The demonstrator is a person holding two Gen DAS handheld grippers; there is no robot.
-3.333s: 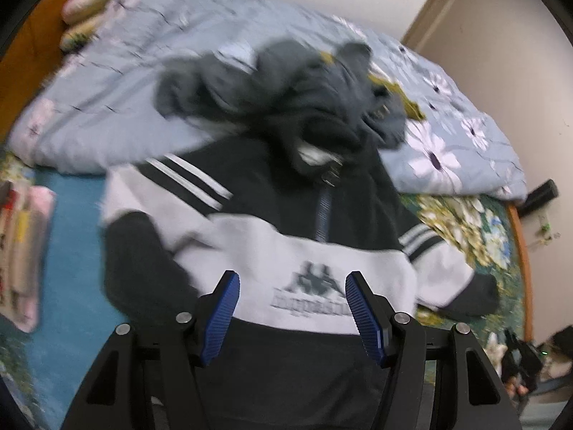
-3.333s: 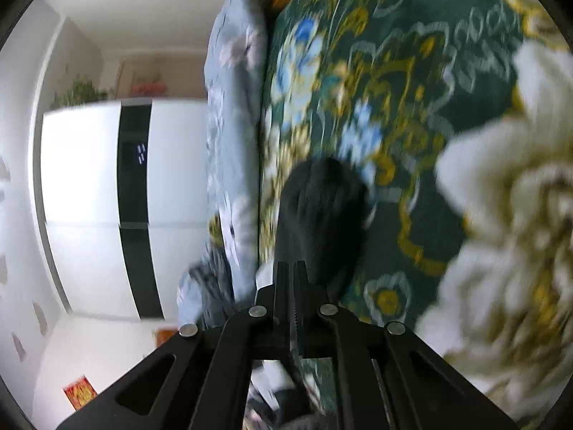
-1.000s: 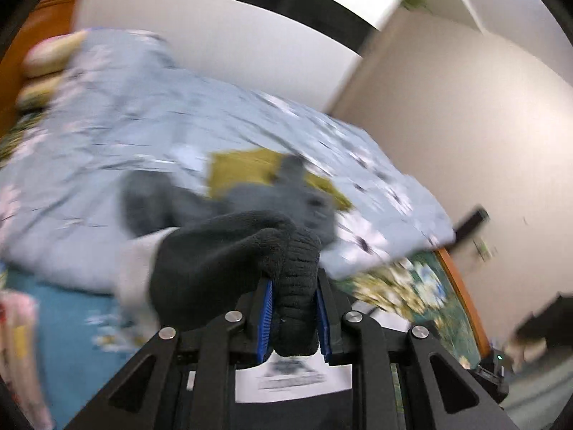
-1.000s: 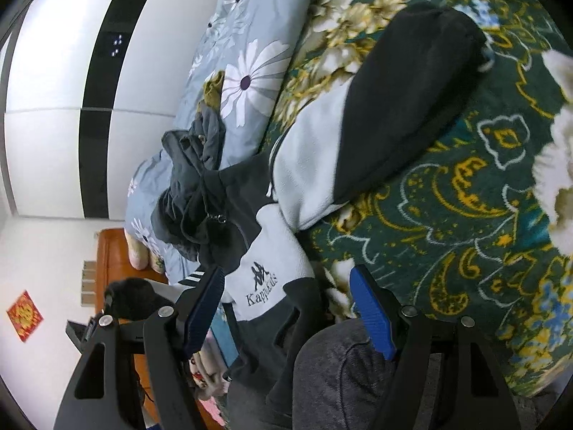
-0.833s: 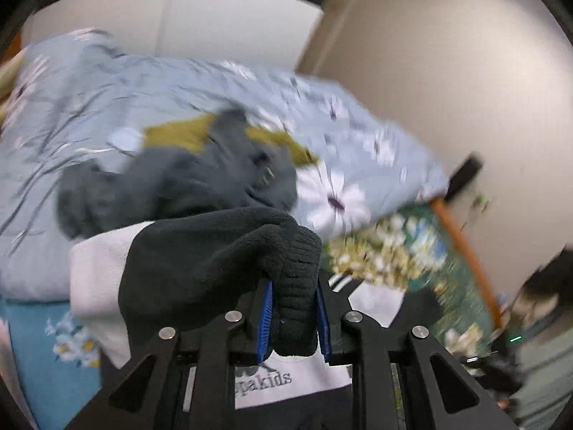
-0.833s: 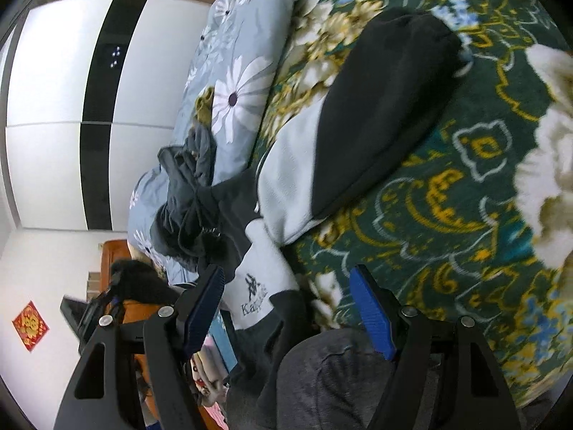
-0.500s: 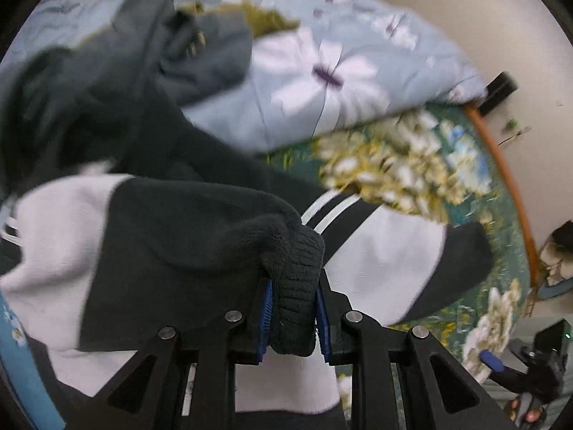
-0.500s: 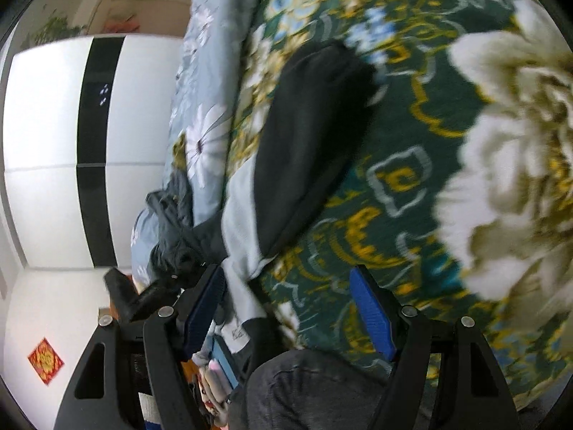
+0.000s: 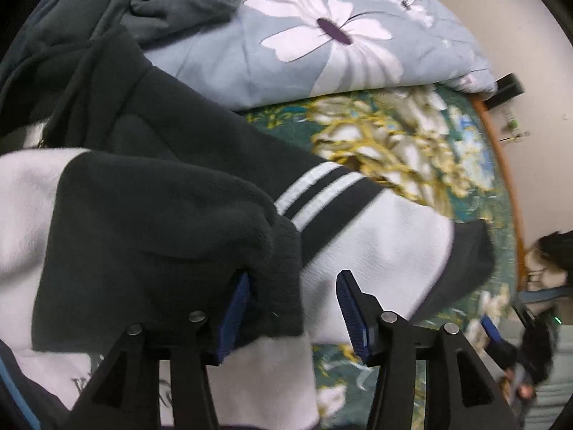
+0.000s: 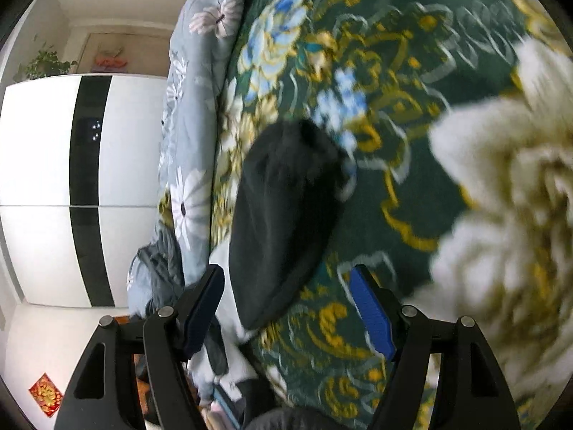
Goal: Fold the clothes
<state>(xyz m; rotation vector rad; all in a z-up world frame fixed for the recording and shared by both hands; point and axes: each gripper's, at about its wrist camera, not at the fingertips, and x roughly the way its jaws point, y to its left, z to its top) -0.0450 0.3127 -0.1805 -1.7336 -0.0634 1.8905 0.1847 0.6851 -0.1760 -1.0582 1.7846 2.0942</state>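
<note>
A black and white fleece jacket [image 9: 376, 251] lies on the green floral blanket [image 9: 412, 143]. Its left sleeve [image 9: 154, 236], black at the cuff, is folded across the jacket's front. My left gripper [image 9: 293, 308] is open; the cuff rests loose against its left blue pad [image 9: 234, 308]. The other sleeve's black end [image 10: 286, 215] lies flat on the blanket in the right wrist view. My right gripper [image 10: 286, 304] is open just above that sleeve end, its fingers either side of it.
A grey-blue flowered quilt [image 9: 340, 36] is bunched behind the jacket, with a dark grey garment [image 9: 161, 3] heaped on it. A white and black wardrobe [image 10: 71, 186] stands beyond the bed. The bed's wooden edge [image 9: 501, 165] runs at the right.
My left gripper carried the left sleeve across the jacket, lowered it and opened, letting the cuff go. My right gripper, open throughout, moved down close over the right sleeve's black end.
</note>
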